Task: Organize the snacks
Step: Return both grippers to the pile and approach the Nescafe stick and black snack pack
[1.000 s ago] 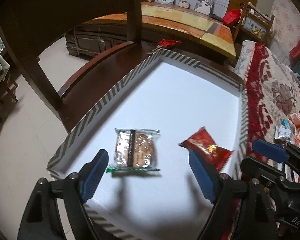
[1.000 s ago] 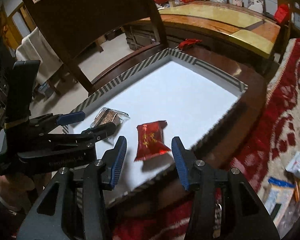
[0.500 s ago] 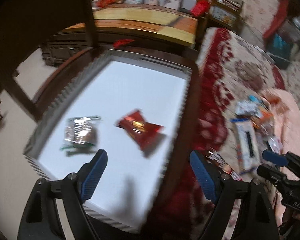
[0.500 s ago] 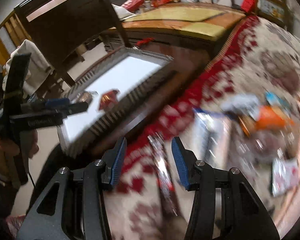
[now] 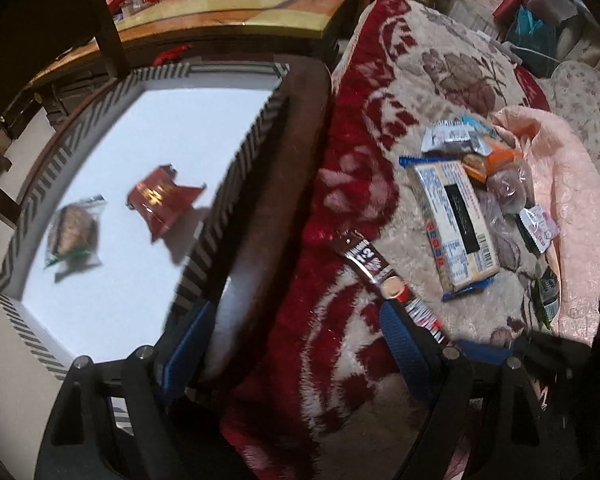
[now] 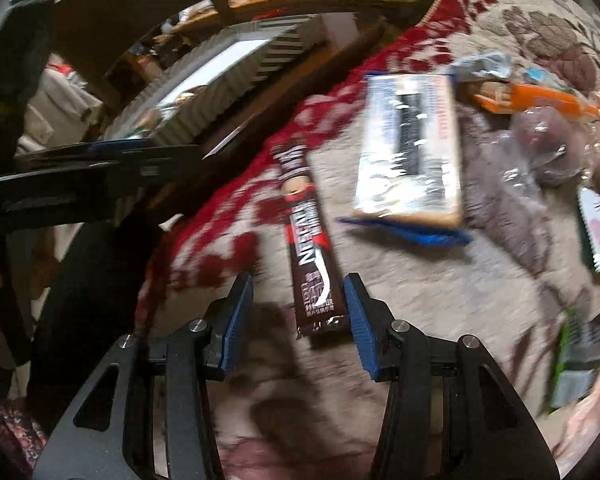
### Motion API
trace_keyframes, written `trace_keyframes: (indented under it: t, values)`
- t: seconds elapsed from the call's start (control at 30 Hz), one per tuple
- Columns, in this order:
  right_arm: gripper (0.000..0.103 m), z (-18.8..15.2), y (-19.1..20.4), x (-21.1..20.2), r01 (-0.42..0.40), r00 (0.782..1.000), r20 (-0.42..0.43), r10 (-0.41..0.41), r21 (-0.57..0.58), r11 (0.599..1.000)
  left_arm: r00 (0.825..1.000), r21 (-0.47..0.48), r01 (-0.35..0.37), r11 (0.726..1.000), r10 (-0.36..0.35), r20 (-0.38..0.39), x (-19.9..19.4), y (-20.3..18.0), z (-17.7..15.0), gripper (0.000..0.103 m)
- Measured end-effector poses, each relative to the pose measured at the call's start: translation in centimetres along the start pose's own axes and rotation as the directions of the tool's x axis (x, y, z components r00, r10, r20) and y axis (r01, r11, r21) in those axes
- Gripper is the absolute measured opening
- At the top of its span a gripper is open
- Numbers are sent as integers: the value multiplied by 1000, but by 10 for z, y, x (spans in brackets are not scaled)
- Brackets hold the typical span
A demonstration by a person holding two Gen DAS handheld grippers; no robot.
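Note:
A white tray with a striped rim (image 5: 216, 208) holds a red snack packet (image 5: 162, 200) and a clear-wrapped biscuit (image 5: 74, 230). A brown coffee stick sachet (image 6: 310, 236) lies on the red and cream blanket (image 6: 440, 300); it also shows in the left wrist view (image 5: 384, 280). My right gripper (image 6: 298, 318) is open, its blue fingers either side of the sachet's near end. My left gripper (image 5: 296, 348) is open and empty over the blanket beside the tray. A boxed cracker pack (image 6: 410, 148) lies past the sachet.
Several more snack packets (image 5: 496, 160) lie heaped on the blanket by a pink cloth (image 5: 580, 208). The tray sits on a dark wooden chair seat (image 5: 276, 184). A wooden table (image 5: 236, 12) stands behind.
Both grippers have swung right from over the tray to the blanket. The right gripper now straddles the coffee sachet. Both stay open.

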State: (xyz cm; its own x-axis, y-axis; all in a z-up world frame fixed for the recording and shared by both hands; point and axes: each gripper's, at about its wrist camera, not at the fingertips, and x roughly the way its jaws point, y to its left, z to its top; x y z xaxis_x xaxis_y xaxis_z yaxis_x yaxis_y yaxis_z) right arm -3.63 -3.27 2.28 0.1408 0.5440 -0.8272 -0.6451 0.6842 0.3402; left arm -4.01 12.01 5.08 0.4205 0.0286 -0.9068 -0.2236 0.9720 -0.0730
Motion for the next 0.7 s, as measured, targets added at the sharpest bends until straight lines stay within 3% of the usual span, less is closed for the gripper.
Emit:
trace_keyframes:
  t: [0.1,0.3,0.47,0.53,0.57,0.7]
  values:
    - [47,-9,11,-4,-90,996,-8,90,-17,996,1000,4,1,1000,-1,-19,7,-7,-2,86]
    - [47,-32,-11,-38,-39,997,68,35,51,998,998,1,21,1000,-21,-53,21,-22,-4,86]
    - [47,-53,-57,-93,128,976,156,-154,167,978,997,-4,35,999,-35,-68,32,-40,-1,86]
    - [65,-59,-74,-111,208,953,176,-248,218,954,997,-10,36,999,-37,-75,38,-44,-1,86]
    - [69,-62,-85,-117,238,941,182,-286,247,939,996,-13,36,999,-37,-81,41,-46,-1,86]
    - [69,-60,-109,-114,273,935,139,-326,306,912,993,-26,42,999,-44,-106,49,-50,-3,86]
